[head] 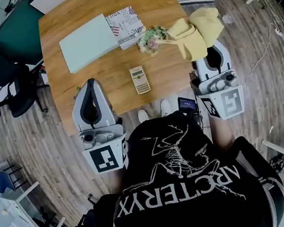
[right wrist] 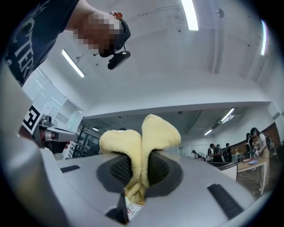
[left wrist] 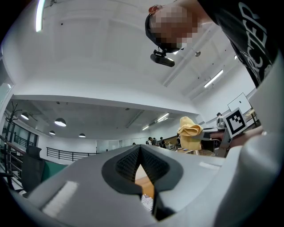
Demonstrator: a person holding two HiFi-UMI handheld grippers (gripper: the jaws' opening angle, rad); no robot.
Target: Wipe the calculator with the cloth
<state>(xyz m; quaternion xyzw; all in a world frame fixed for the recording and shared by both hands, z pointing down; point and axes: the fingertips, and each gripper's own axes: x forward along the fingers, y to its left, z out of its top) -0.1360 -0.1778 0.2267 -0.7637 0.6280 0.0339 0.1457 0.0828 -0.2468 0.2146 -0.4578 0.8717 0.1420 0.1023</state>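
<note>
The calculator [head: 139, 80] lies face up near the front edge of the wooden table [head: 69, 21], between my two grippers. My right gripper [head: 208, 52] is at the table's right front corner, shut on the yellow cloth [head: 196, 33], which bunches up beyond its tips. In the right gripper view the cloth [right wrist: 143, 139] is pinched between the pads and flares out above the right gripper [right wrist: 138, 177]. My left gripper [head: 91, 85] hangs at the table's front left edge, shut and empty. In the left gripper view the left gripper [left wrist: 140, 153] has its tips touching, and the cloth [left wrist: 190, 135] shows to the right.
A pale flat box [head: 89, 42] and a printed magazine [head: 126, 21] lie on the far half of the table. A small flower bunch [head: 151, 38] sits just left of the cloth. A black chair [head: 16, 90] stands left of the table.
</note>
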